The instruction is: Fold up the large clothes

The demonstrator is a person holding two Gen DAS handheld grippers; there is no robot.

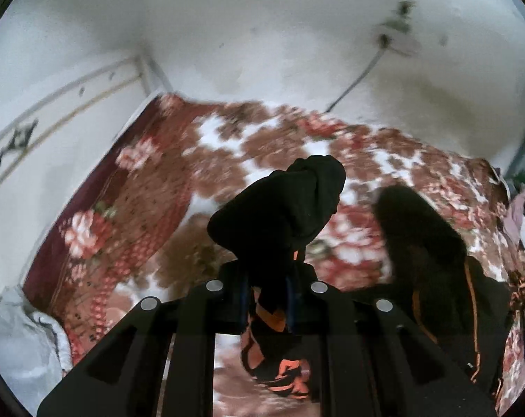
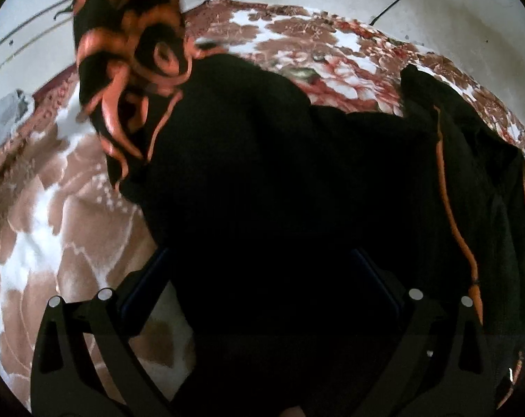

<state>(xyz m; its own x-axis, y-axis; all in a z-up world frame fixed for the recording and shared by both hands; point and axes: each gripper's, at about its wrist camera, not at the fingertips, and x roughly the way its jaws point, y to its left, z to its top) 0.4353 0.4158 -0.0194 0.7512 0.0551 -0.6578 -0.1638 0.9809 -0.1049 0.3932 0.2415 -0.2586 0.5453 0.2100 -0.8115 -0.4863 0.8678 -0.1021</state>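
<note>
Left fingers (image 1: 267,299) pinch the black garment's (image 2: 280,180) edge for folding; right fingers (image 2: 262,278) look spread, grip unclear; bed (image 1: 151,187) underneath.

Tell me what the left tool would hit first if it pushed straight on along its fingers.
The left tool is already shut on a bunched part of the black garment, which fills the space just ahead. Beyond that cloth, the line looks likely to meet the floral blanket on the bed, though depth is hard to judge.
</note>
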